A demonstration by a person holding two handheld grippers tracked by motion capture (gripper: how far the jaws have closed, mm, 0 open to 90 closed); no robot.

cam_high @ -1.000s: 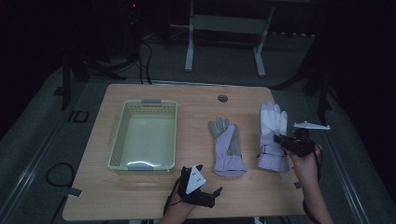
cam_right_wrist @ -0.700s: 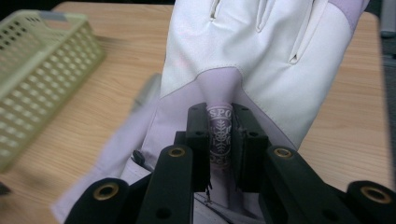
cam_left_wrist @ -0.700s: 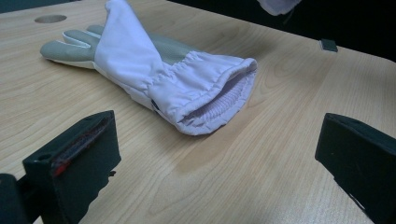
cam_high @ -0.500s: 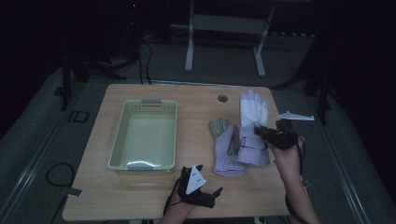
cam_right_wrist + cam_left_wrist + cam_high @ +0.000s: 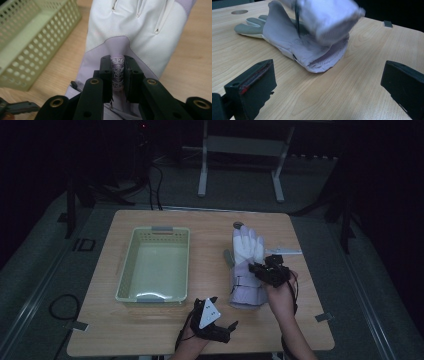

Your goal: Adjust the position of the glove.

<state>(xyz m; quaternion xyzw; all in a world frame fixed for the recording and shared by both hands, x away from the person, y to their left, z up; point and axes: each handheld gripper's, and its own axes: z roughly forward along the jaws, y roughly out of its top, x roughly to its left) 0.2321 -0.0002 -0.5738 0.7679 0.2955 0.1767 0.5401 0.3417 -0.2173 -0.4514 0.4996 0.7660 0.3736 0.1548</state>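
Note:
A white and lavender glove (image 5: pixel 246 249) hangs from my right gripper (image 5: pixel 261 270), which is shut on its wrist strap (image 5: pixel 117 72). It lies over a second grey and lavender glove (image 5: pixel 246 295) that rests flat on the table; that glove's thumb (image 5: pixel 228 257) sticks out at the left. In the left gripper view the held glove's cuff (image 5: pixel 329 17) is blurred just above the lower glove (image 5: pixel 279 37). My left gripper (image 5: pixel 222 312) sits near the table's front edge, open (image 5: pixel 329 80), jaws facing the cuffs and apart from them.
A pale green perforated basket (image 5: pixel 125 270) stands left of the gloves, its wall close by in the right gripper view (image 5: pixel 30 42). A small flat white piece (image 5: pixel 285 251) lies right of the gloves. A round hole (image 5: pixel 238 225) marks the table's far side.
My right gripper has carried the white glove leftward, from beside the grey glove to on top of it. The left gripper has not moved.

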